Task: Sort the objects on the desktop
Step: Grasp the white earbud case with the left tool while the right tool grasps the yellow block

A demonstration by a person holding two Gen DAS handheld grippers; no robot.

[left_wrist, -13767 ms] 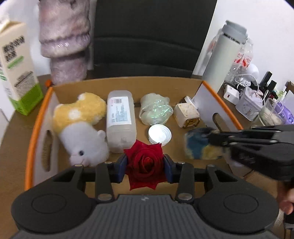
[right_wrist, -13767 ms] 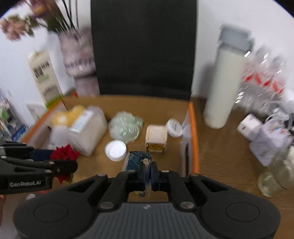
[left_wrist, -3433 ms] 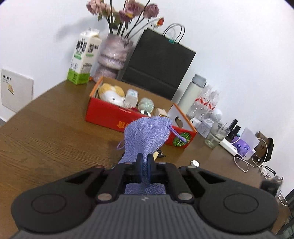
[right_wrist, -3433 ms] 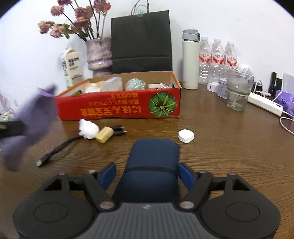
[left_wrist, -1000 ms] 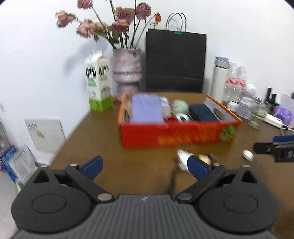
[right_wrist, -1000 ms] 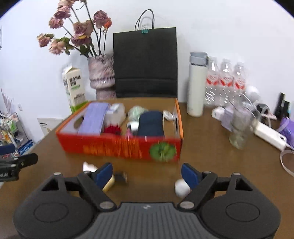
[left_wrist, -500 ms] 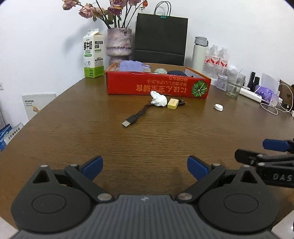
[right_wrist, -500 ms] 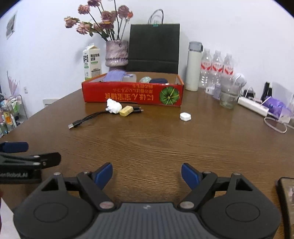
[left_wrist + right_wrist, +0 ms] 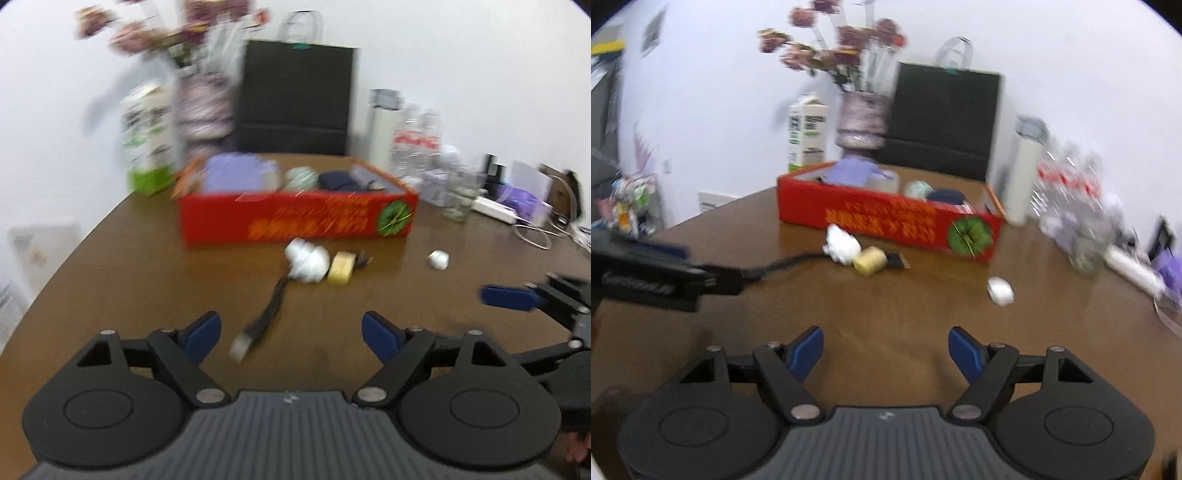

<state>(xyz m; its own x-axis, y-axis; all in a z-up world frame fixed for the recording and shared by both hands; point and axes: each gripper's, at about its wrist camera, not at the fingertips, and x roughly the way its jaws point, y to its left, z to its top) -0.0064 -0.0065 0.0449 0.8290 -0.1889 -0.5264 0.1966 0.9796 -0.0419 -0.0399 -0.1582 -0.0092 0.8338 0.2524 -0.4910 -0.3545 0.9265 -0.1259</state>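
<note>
A red cardboard box (image 9: 295, 221) (image 9: 886, 218) stands at the back of the wooden table, holding a purple pouch (image 9: 236, 171), a dark blue case (image 9: 338, 181) and other items. In front of it lie a white crumpled wad (image 9: 308, 260) (image 9: 842, 245), a yellow plug (image 9: 341, 273) (image 9: 870, 261), a black USB cable (image 9: 264, 319) (image 9: 786, 264) and a small white piece (image 9: 438, 259) (image 9: 1000, 291). My left gripper (image 9: 291, 332) is open and empty, just above the cable's end. My right gripper (image 9: 885, 352) is open and empty, short of the objects.
A milk carton (image 9: 147, 155), a flower vase (image 9: 862, 122), a black paper bag (image 9: 295, 96), a white flask (image 9: 1025, 173), water bottles (image 9: 415, 144), a glass (image 9: 458, 199) and a power strip (image 9: 495, 206) stand behind and to the right of the box.
Both grippers have moved forward toward the loose objects in front of the box, which now look nearer. Both stay open and empty. The views are blurred by motion.
</note>
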